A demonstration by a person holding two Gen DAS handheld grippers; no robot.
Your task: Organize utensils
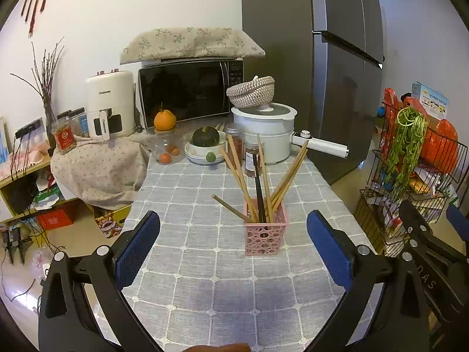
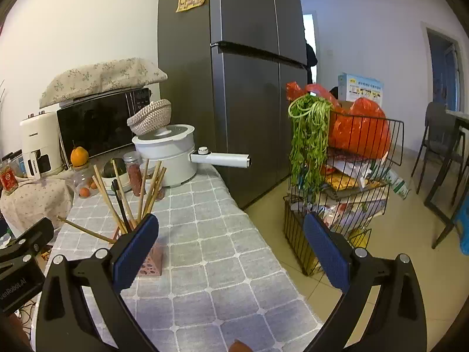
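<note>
Both grippers hover wide open over the near end of the table [image 1: 205, 293], with nothing between their blue pads. The left gripper [image 1: 233, 249] faces the pink holder squarely; the right gripper [image 2: 231, 243] sits further right, half over the table edge, its left finger hiding part of the holder.

Largest in the scene is the grey fridge [image 1: 337, 73] at far right, then the microwave [image 1: 187, 88] and the white air fryer [image 1: 110, 102] along the far left, the white pot [image 1: 263, 135] with a woven basket on its lid, and the wire rack [image 2: 346, 182] of groceries on the floor to the right.

The pink lattice holder [image 1: 265, 231] stands upright mid-table on the grey checked cloth. In it stand the wooden chopsticks [image 1: 243, 176], fanned out, with one dark one [image 1: 259, 187] among them; one wooden stick [image 1: 231, 208] leans low to the left, its end out over the cloth.

No loose utensils show on the cloth, so the sorting looks nearly or fully done. Any next move would probably be righting that low-leaning stick, which calls for a narrow pinch near its free end without tipping the light holder.
</note>
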